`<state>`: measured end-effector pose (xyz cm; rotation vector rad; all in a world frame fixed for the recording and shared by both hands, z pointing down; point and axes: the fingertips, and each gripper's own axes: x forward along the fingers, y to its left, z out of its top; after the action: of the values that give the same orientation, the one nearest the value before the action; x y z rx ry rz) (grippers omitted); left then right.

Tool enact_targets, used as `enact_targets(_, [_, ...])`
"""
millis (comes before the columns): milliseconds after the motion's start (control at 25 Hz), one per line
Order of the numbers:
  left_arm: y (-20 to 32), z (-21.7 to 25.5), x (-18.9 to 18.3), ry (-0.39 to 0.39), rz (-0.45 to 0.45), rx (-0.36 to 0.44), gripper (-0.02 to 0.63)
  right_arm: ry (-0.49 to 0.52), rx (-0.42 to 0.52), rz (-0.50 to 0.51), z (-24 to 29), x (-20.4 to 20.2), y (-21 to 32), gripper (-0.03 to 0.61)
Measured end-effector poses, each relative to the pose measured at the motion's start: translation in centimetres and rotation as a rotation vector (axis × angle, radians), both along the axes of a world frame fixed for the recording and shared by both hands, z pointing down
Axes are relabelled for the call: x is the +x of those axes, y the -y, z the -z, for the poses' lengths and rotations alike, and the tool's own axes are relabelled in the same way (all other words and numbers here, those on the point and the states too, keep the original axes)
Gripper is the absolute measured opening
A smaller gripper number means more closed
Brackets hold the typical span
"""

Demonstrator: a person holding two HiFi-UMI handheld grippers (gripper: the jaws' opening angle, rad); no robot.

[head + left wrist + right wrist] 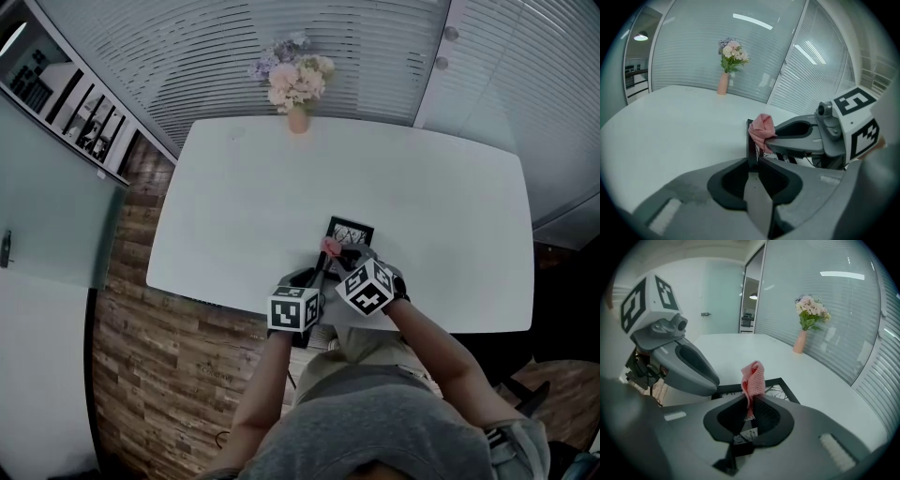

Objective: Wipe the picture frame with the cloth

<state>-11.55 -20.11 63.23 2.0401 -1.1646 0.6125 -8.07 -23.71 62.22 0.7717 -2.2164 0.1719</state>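
A small black picture frame point(351, 231) lies near the front edge of the white table point(244, 202). My left gripper point(314, 279) is shut on the frame's left edge point(751, 140); in the left gripper view the jaws point(753, 164) pinch that dark edge. My right gripper point(339, 251) is shut on a pink cloth point(330, 247) just above the frame's near left part. In the right gripper view the cloth point(752, 377) sticks up from between the jaws point(751, 408), with the frame point(782, 389) just beyond it. The cloth point(761, 131) also shows beside the frame in the left gripper view.
A pink vase of flowers point(298, 89) stands at the table's far edge, also seen as the vase point(726, 70) and the vase point(805, 326). Slatted glass walls surround the table. Wooden floor point(141, 356) lies to the left, close to the table's front edge.
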Motion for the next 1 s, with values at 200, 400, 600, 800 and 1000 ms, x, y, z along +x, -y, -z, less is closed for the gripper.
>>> enact_targets(200, [0.1, 0.0, 0.1, -0.001, 0.01, 0.003, 0.06, -0.004, 0.005, 0.021, 0.0, -0.2, -0.8, 0.035])
enact_targets(400, [0.1, -0.1, 0.0, 0.003, 0.023, 0.008, 0.06, -0.004, -0.001, 0.053, -0.2, -0.7, -1.8, 0.035])
enact_targets(600, [0.0, -0.1, -0.1, 0.015, 0.03, 0.014, 0.06, -0.008, -0.001, 0.066, -0.2, -0.9, -2.4, 0.035])
enact_targets(800, [0.0, 0.1, 0.0, 0.014, 0.039, 0.01, 0.06, 0.003, -0.008, 0.074, -0.1, -1.0, -2.7, 0.035])
enact_targets(1000, [0.0, 0.0, -0.1, 0.017, 0.046, 0.012, 0.06, 0.009, -0.009, 0.074, -0.1, -1.1, -2.9, 0.035])
